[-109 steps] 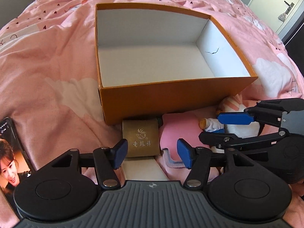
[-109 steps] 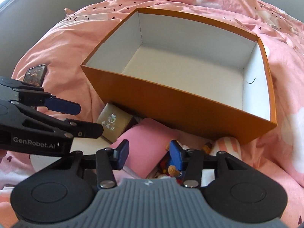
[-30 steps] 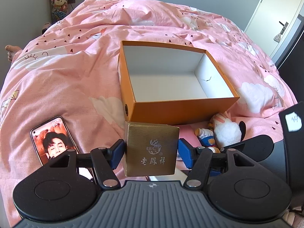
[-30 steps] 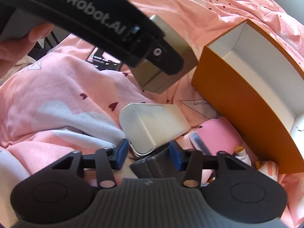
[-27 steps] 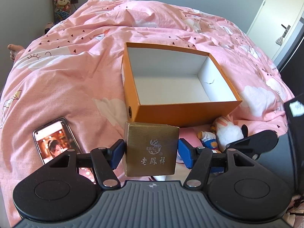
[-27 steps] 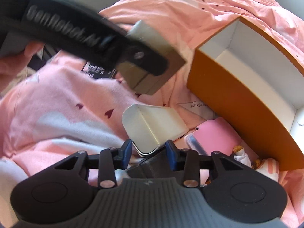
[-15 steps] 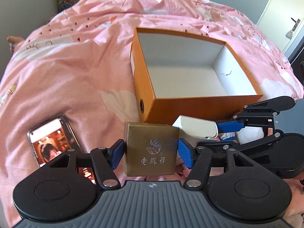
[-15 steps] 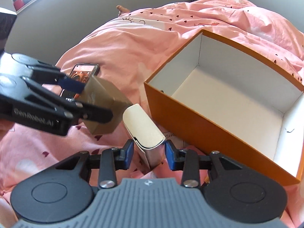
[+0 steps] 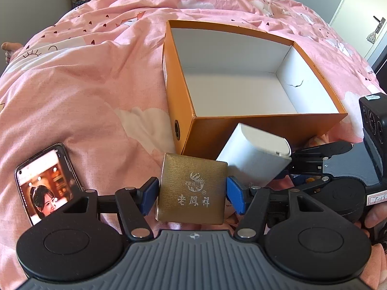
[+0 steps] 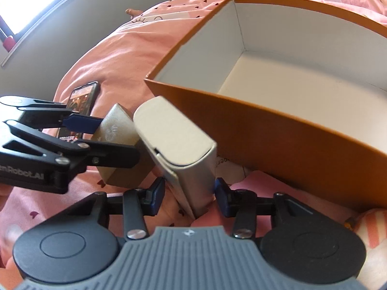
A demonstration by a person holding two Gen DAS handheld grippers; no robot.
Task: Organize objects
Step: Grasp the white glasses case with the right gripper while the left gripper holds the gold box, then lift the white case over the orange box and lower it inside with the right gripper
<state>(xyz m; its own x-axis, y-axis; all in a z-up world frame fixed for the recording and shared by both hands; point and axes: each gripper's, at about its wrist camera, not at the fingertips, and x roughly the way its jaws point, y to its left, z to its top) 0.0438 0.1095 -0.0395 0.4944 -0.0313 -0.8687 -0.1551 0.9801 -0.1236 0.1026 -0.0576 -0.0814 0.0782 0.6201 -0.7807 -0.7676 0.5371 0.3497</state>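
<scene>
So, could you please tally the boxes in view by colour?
Orange box: 1, open, nothing inside
Gold box: 1, held in left gripper
White box: 1, held in right gripper
Total: 3

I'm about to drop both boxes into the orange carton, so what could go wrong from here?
The gold square box in the left gripper and the white rounded case in the right gripper sit nearly touching; they may bump. Both hang low beside the orange cardboard carton, so either could clip its near wall.
</scene>
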